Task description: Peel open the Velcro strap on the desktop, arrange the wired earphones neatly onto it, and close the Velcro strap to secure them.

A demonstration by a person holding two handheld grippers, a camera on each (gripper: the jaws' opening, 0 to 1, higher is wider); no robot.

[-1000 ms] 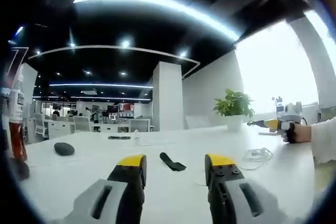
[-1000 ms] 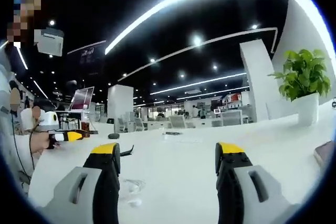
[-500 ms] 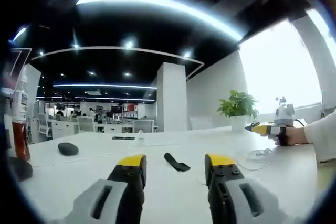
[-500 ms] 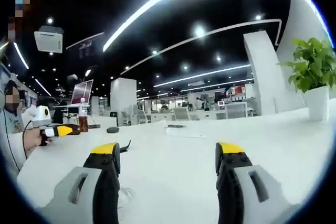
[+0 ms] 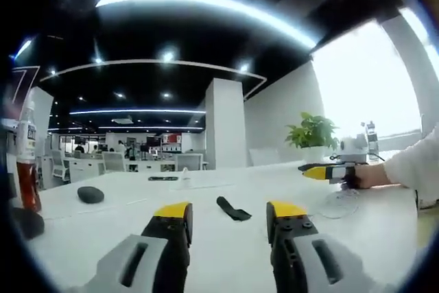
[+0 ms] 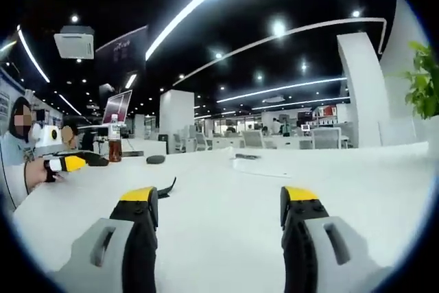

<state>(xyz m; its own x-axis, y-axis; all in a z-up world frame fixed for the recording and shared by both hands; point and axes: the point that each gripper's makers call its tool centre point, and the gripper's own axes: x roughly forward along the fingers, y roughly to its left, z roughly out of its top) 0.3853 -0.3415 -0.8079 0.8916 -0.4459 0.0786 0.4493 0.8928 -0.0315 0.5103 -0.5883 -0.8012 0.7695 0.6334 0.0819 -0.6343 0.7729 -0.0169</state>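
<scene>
Now both grippers sit low over the white desktop [image 5: 226, 252], each with its yellow-tipped jaws spread apart and nothing between them. In the left gripper view, the left gripper [image 5: 228, 214] points across the desk, and the black Velcro strap [image 5: 233, 208] lies flat just beyond the jaw tips, in line with the gap between them and a little toward the left jaw. Off to the right of those jaws the wired earphones [image 5: 339, 202] lie in a loose pale tangle on the desk; the fisheye edge blurs them, so how the cord is coiled is hard to tell. Directly above that tangle hangs the right gripper [image 5: 310, 169], held in a hand [image 5: 363, 176] with a white sleeve, its yellow tips pointing left.

Farther out, to the left of the left jaw, a dark computer mouse [image 5: 90, 195] rests on the desk, and a bottle [image 5: 26, 162] with reddish drink stands at the far left. A potted plant [image 5: 313, 138] sits beyond the right jaw by the bright window.

In the right gripper view, the right gripper [image 6: 218, 204] faces open desk. The strap [image 6: 165, 188] shows just past its left jaw tip, one end curling up. The left gripper [image 6: 72, 163] enters from the far left, held in a hand [image 6: 38, 173], with the mouse [image 6: 156, 159] and bottle [image 6: 114, 145] beyond it.
</scene>
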